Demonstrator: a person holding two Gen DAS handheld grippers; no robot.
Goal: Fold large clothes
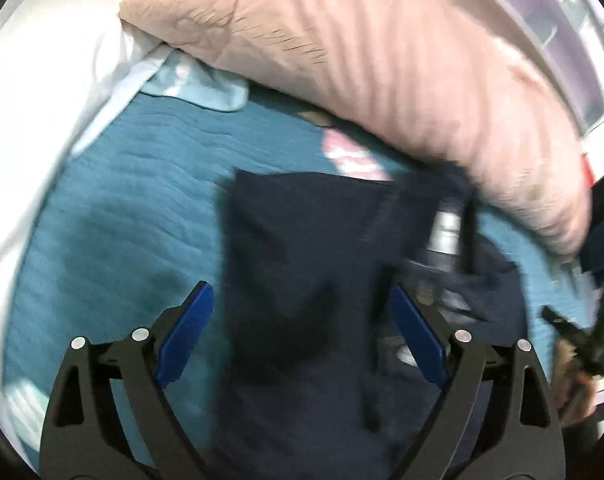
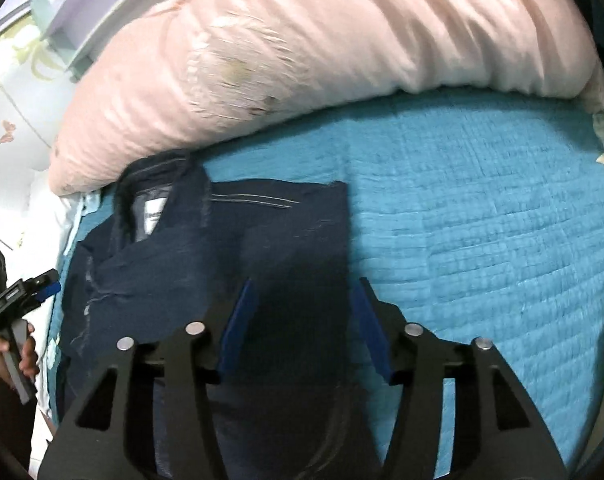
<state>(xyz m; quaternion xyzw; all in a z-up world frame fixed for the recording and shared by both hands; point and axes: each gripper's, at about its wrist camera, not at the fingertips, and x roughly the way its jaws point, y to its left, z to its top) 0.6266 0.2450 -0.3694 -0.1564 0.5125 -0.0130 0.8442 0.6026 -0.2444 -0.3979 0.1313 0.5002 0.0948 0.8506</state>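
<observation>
While spread flat on the teal bedspread [image 2: 481,208] beside the pink pillow [image 2: 302,40]: navy garment [image 2: 262,248], partly folded. Left gripper [image 1: 302,336] fingers [image 1: 186,336] parted wide, right gripper [image 2: 303,328] fingers [image 2: 238,328] parted, gripping nothing.

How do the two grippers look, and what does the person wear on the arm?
Both the left gripper and the right gripper have black angular frames with triangular cut-outs, round silver rivets and flat blue pads on the fingers. In the right wrist view, a hand grips the other tool's handle, and below it shows a dark sleeve.
</observation>
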